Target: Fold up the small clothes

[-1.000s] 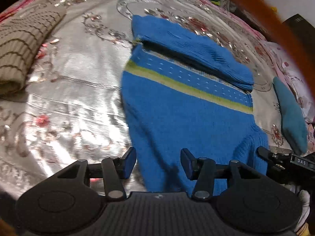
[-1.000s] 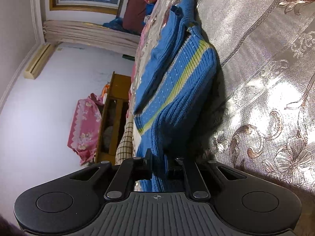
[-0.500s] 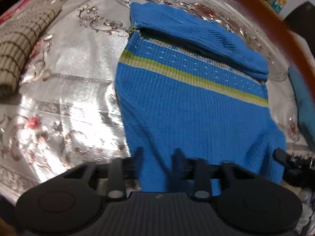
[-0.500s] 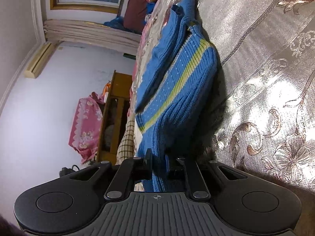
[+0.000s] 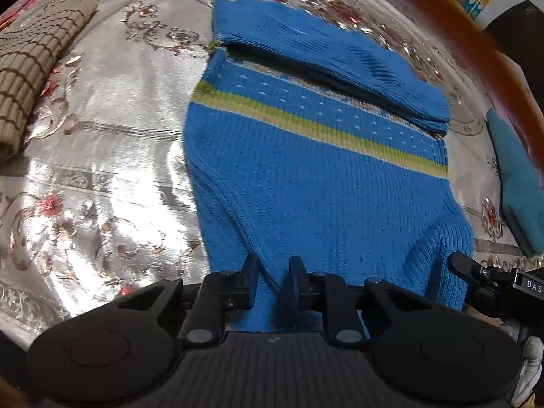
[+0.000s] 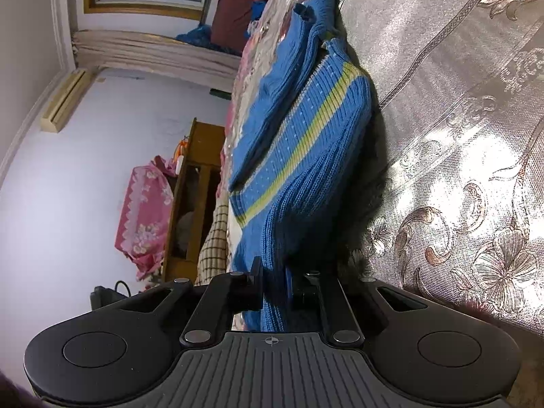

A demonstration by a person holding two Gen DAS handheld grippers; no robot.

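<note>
Left claw (image 5: 271, 280) and right claw (image 6: 274, 289) each pinch a near hem corner of the blue ribbed knit sweater (image 5: 316, 183), which stretches straight ahead across the bed.

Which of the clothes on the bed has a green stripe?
The blue knit sweater in the middle; the checked beige garment at left and the plain teal one at right have none.

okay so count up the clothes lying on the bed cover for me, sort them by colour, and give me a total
Blue knit with a green stripe: 1, the sweater, pinched at its near edge by both tools
Teal: 1, a folded piece at the right edge
Beige with brown checks: 1, a folded piece at the left
Total: 3
</note>
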